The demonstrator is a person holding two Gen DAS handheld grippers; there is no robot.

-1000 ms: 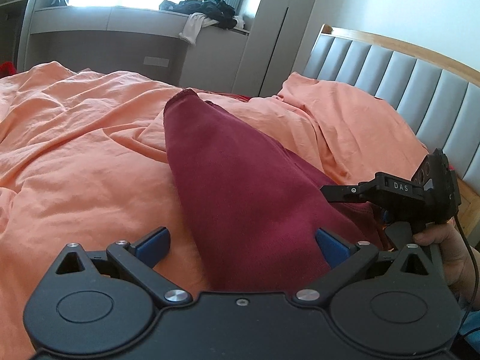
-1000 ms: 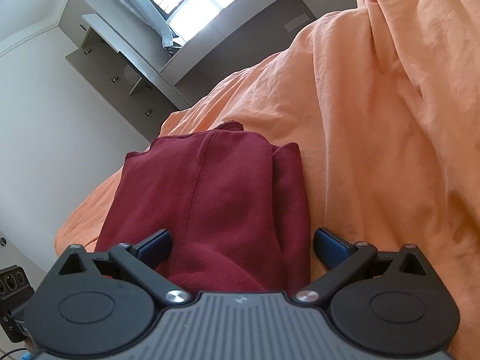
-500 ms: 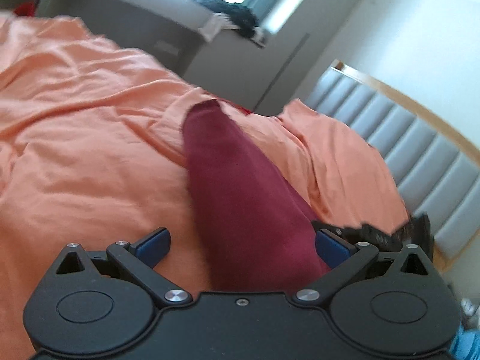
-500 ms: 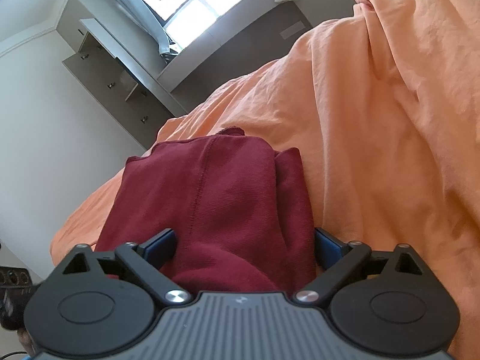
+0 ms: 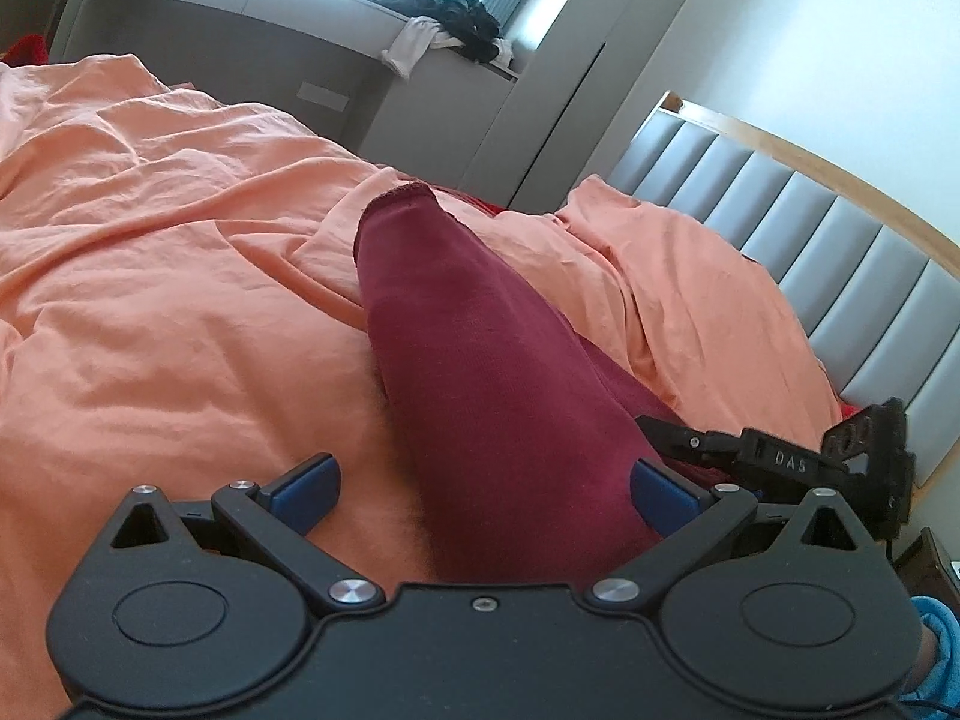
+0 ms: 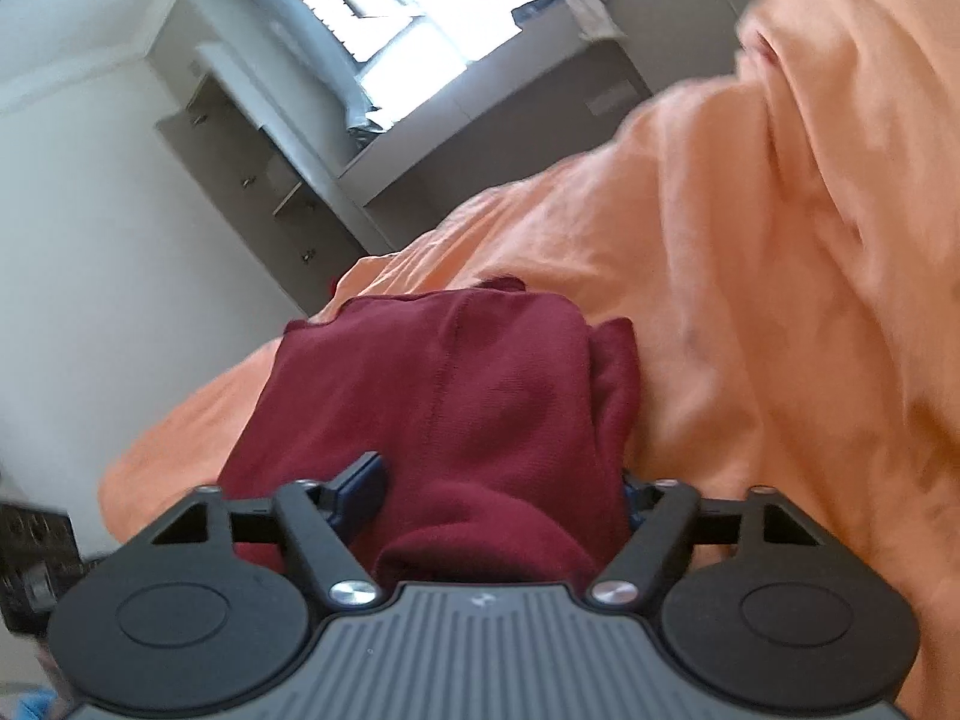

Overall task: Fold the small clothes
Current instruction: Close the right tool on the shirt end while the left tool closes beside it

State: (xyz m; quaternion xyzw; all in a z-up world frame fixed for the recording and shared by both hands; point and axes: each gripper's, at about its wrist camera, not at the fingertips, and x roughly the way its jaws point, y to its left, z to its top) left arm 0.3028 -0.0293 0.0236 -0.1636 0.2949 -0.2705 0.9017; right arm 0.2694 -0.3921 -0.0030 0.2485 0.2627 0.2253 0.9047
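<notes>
A maroon garment [image 5: 474,360] lies folded lengthwise on the orange bed sheet [image 5: 150,312], stretching away from me. Its near end runs between the pads of my left gripper [image 5: 485,486], which is open; the left pad stands apart from the cloth. In the right wrist view the garment [image 6: 456,384] bunches between the fingers of my right gripper [image 6: 493,489]. Those jaws are closing, with the cloth between them and the right pad hidden behind a fold. The right gripper [image 5: 750,456] also shows low on the right in the left wrist view.
A padded grey headboard [image 5: 840,252] with a wooden rim borders the bed on the right. An orange pillow [image 5: 678,300] lies before it. A grey ledge [image 5: 300,18] under the window carries a heap of dark and white clothes [image 5: 444,18].
My right gripper's jaws have narrowed around the bunched maroon cloth. Both views have rolled a little. The left gripper stays open over the garment's end.
</notes>
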